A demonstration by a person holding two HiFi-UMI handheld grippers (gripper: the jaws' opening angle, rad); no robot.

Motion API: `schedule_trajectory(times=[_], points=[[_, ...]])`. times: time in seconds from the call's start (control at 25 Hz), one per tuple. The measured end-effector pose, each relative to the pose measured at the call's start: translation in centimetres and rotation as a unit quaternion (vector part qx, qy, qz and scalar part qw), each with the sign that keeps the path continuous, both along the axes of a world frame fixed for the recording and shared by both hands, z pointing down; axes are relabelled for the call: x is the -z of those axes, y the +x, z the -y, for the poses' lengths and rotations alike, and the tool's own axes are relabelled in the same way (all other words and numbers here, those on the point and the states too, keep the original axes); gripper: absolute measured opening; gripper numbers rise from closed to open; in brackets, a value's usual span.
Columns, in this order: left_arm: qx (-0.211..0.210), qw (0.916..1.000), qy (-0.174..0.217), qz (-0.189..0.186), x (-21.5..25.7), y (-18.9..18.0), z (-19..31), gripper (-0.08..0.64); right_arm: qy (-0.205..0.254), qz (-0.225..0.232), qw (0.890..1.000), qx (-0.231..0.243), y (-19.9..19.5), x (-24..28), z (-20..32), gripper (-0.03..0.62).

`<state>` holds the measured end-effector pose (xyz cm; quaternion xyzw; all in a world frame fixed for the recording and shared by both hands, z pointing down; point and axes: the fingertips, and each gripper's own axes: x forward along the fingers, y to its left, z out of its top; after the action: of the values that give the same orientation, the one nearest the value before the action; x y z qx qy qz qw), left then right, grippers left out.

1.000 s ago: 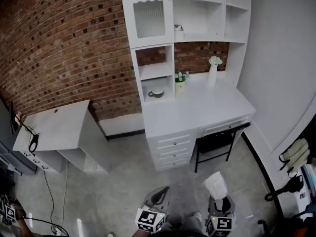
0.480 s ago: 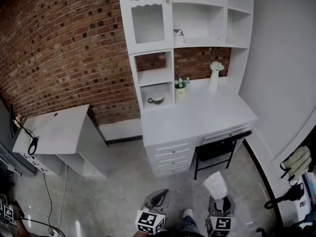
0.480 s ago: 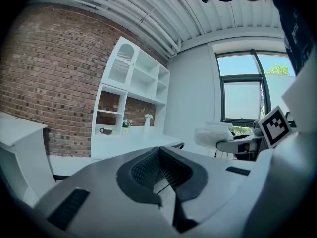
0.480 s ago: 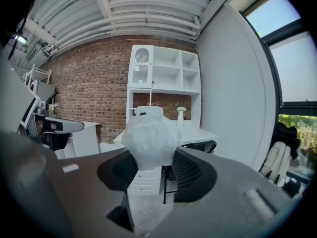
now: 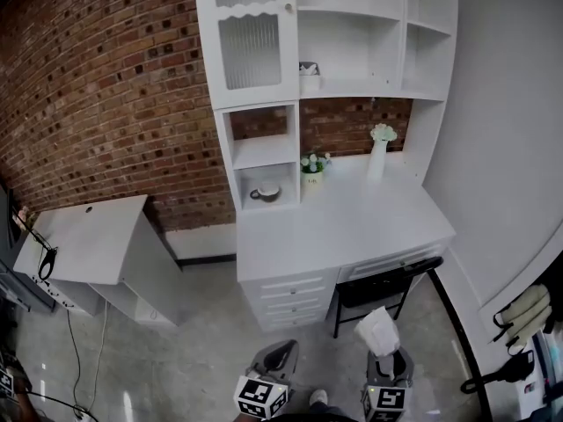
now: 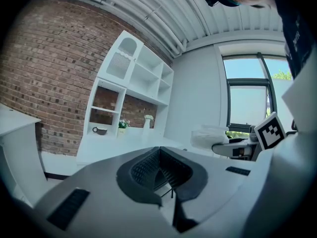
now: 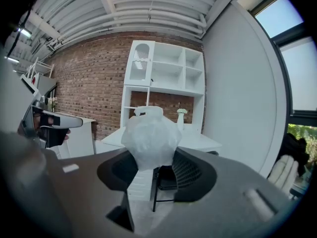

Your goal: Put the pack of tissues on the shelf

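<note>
White pack of tissues (image 5: pixel 380 331): pinched in the jaws of the right gripper (image 5: pixel 385 361), over the floor off the desk's (image 5: pixel 334 222) front edge.
Left gripper (image 5: pixel 276 357): jaws together, empty.
Shelf (image 5: pixel 352 84): above the desk's back edge, well apart.
Change: desk and chair (image 5: pixel 378 287) nearer than a second ago, grip unchanged; approach under way, placing ahead.

Brick wall (image 5: pixel 106 86) behind a white desk (image 5: pixel 352 222) and shelf unit (image 5: pixel 347 86); grey, perhaps concrete, floor (image 5: pixel 176 359).
</note>
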<state>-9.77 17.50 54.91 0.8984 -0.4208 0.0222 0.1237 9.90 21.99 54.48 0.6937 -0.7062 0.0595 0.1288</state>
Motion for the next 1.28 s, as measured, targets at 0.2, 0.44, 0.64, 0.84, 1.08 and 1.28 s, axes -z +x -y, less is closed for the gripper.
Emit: schedule_trajectory(times=[0.2, 0.44, 0.64, 0.84, 1.08, 1.28], points=[[0.002, 1.0, 0.0, -0.001, 0.1, 2.6, 2.3, 0.011, -0.004, -0.008, 1.0, 0.015, 2.1, -0.2, 2.6, 0.198], [0.017, 0.9997, 0.004, -0.015, 0.9, 5.1, 4.8, 0.011, 0.001, -0.006, 1.0, 0.025, 4.9, -0.2, 5.2, 0.198], [0.026, 0.9996, 0.005, -0.015, 0.8, 7.5, 6.2, 0.011, 0.005, -0.007, 0.999, 0.034, 6.9, 0.1, 6.9, 0.198], [0.014, 0.9998, 0.011, -0.013, 1.3, 9.9, 6.8, 0.011, -0.003, 0.003, 1.0, 0.03, 8.4, -0.8, 7.1, 0.198], [0.022, 0.9996, 0.015, -0.008, 1.5, 10.3, 6.4, 0.011, -0.002, 0.011, 0.999, 0.039, 8.6, -0.9, 7.3, 0.198], [0.026, 0.9996, 0.011, -0.005, 0.9, 10.1, 6.2, 0.011, 0.001, 0.009, 0.999, 0.046, 8.0, -1.0, 7.4, 0.196]])
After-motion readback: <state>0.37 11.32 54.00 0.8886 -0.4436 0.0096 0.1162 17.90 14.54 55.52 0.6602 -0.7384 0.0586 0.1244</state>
